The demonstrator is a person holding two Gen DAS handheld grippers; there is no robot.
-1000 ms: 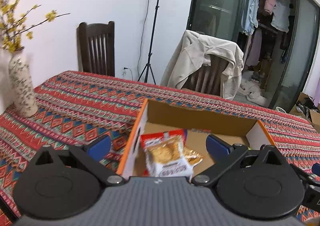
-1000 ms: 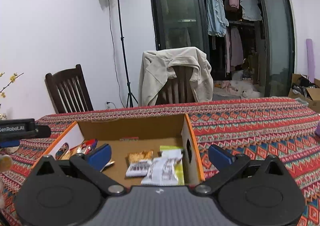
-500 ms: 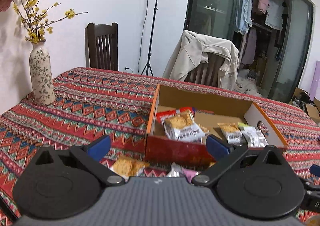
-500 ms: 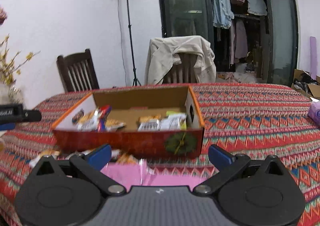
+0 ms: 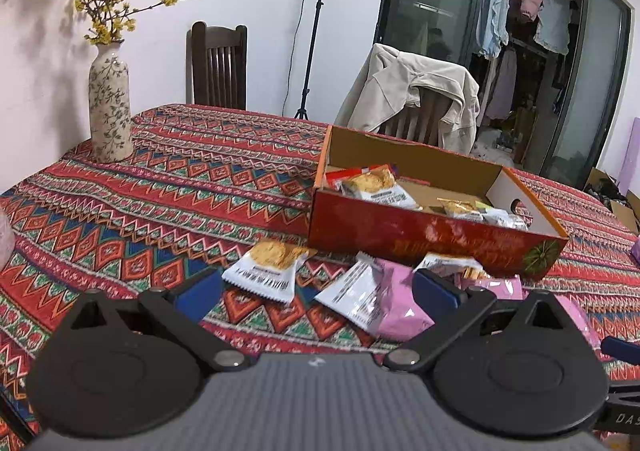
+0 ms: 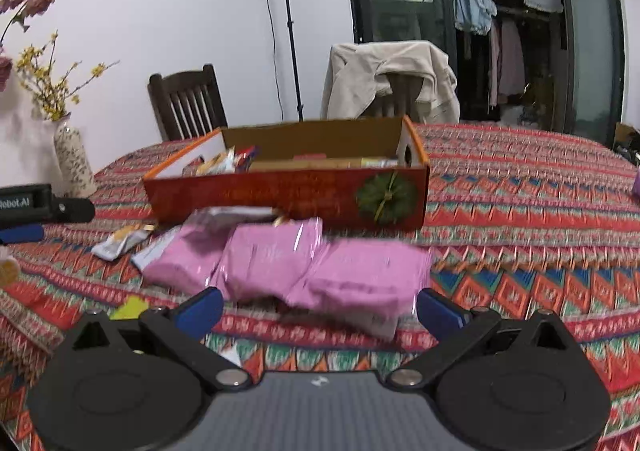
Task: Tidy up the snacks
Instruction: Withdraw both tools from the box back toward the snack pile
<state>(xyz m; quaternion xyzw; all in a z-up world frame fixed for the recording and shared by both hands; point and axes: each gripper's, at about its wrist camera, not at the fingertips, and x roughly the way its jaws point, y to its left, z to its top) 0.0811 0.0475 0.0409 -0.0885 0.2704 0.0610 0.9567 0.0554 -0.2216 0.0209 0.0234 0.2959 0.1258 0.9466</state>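
A red cardboard box [image 5: 424, 237] [image 6: 288, 193] stands on the patterned table and holds several snack packets [image 5: 374, 187]. In front of it lie loose snacks: a white cracker packet [image 5: 272, 265], a white packet [image 5: 354, 297] and pink packets [image 5: 396, 301] [image 6: 280, 263]. My left gripper [image 5: 318, 293] is open and empty, low over the loose packets. My right gripper [image 6: 320, 309] is open and empty, just in front of the pink packets. The left gripper also shows at the left edge of the right wrist view [image 6: 36, 207].
A flowered vase [image 5: 110, 105] [image 6: 74, 163] stands at the table's far left. A dark wooden chair [image 5: 216, 65] and a chair draped with a beige jacket [image 5: 416, 95] stand behind the table. A light stand [image 6: 290, 31] is by the wall.
Both grippers have pulled back from over the box toward the table's near side. The loose packets in front of the box have come into view. Both stay open.
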